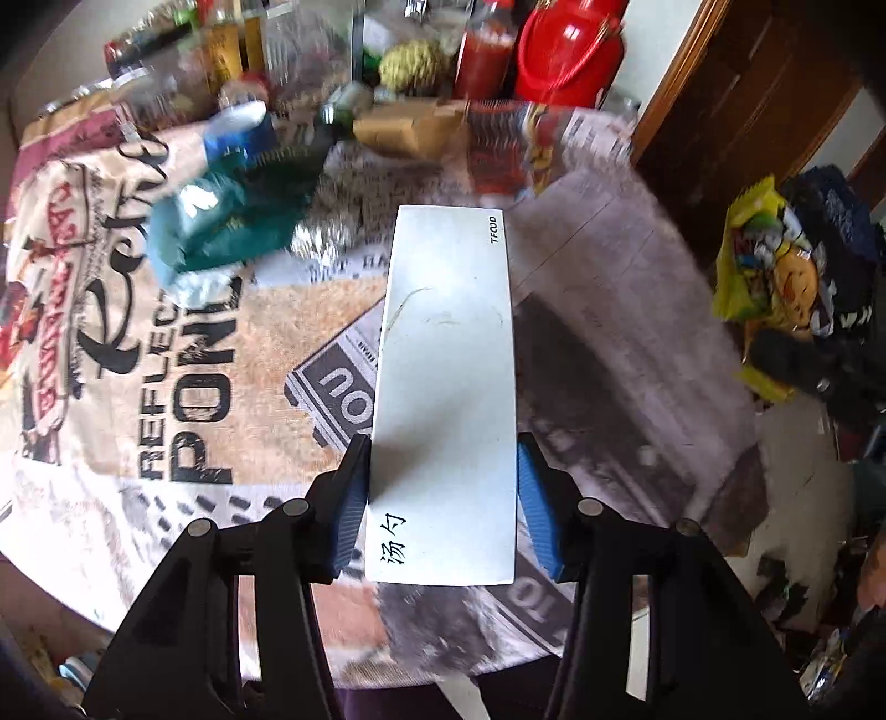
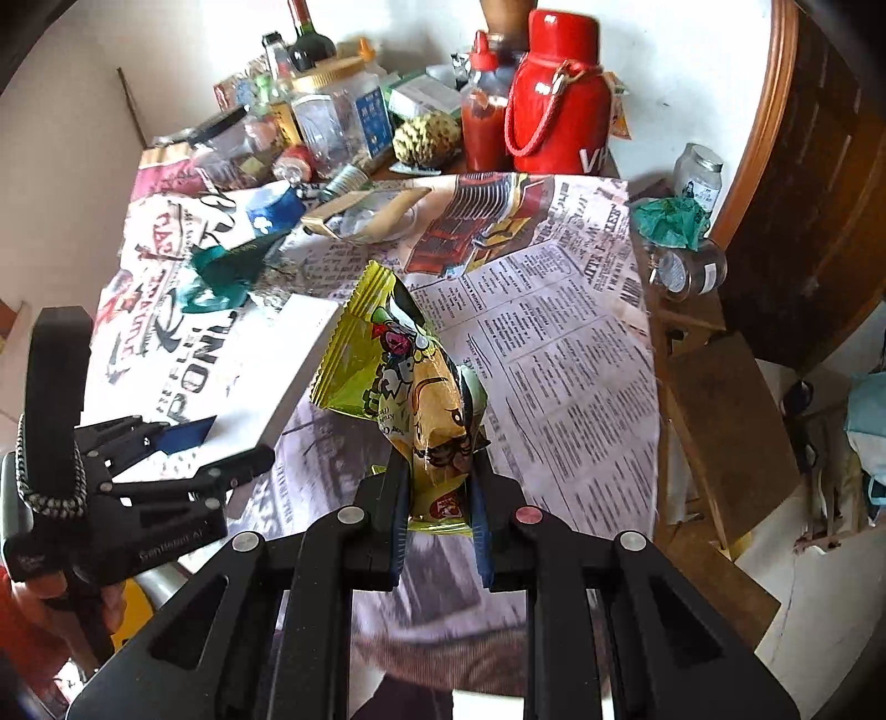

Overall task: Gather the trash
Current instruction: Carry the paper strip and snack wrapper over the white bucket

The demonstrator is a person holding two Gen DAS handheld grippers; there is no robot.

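Snack wrapper (image 2: 421,387), light, crinkly, slippery foil, pinched at its lower end by right gripper (image 2: 440,531); left gripper (image 1: 443,520) clamps stiff white sleeve (image 1: 448,354) near one end.

Lived-in home, dining or kitchen corner. Surface (image 2: 581,343) covered with a newspaper-print cloth, its far end crowded with a red thermos (image 2: 559,94), a chili sauce bottle (image 2: 484,119), a wine bottle (image 2: 310,39) and glass jars. Wooden door (image 2: 803,183) at right, tiled floor (image 2: 819,598), clutter on it.
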